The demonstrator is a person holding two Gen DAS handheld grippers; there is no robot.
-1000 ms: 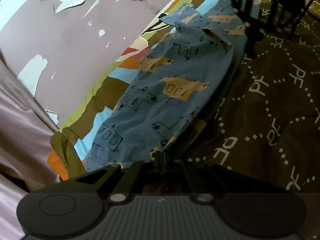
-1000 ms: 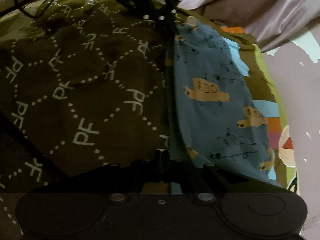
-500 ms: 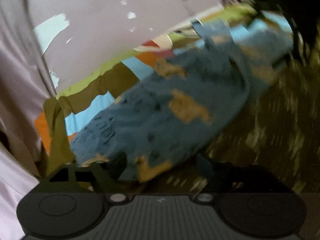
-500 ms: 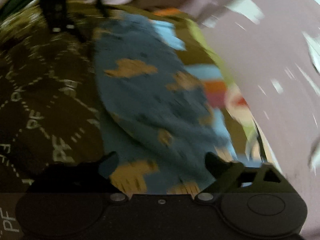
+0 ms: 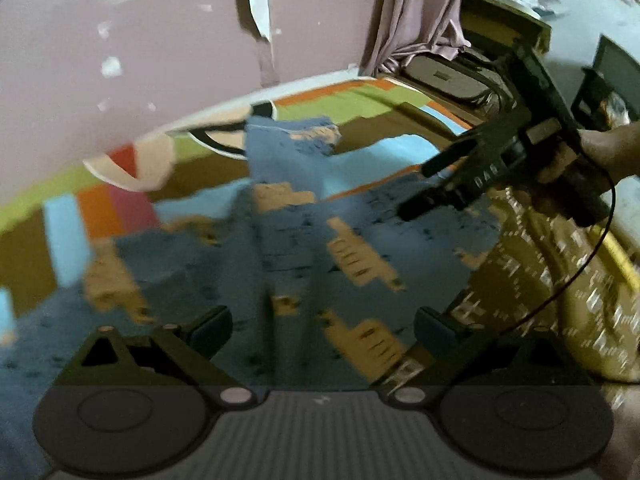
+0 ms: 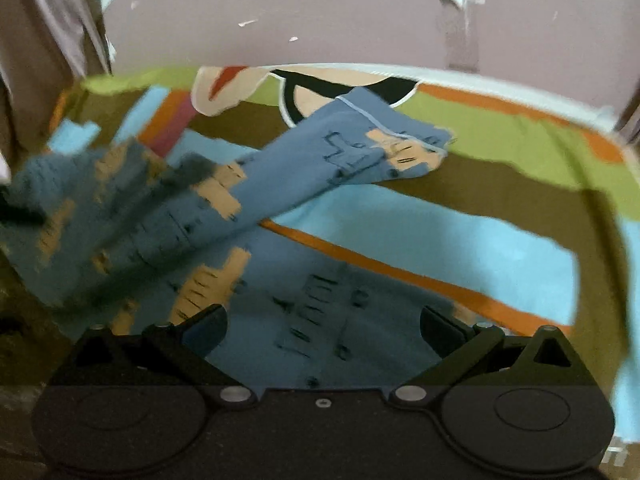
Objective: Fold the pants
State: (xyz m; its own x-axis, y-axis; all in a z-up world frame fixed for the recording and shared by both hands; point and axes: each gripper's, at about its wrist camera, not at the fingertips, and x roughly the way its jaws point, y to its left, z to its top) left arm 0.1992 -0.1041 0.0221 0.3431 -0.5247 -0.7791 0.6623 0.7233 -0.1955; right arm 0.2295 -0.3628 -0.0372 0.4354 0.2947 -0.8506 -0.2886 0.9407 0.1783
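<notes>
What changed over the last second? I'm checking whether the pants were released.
Both grippers let go: the left gripper, its jaws opening, and the right gripper, open, were shut on the blue pants and swung to face them. The pants dropped onto the striped sheet, which stayed put.
</notes>
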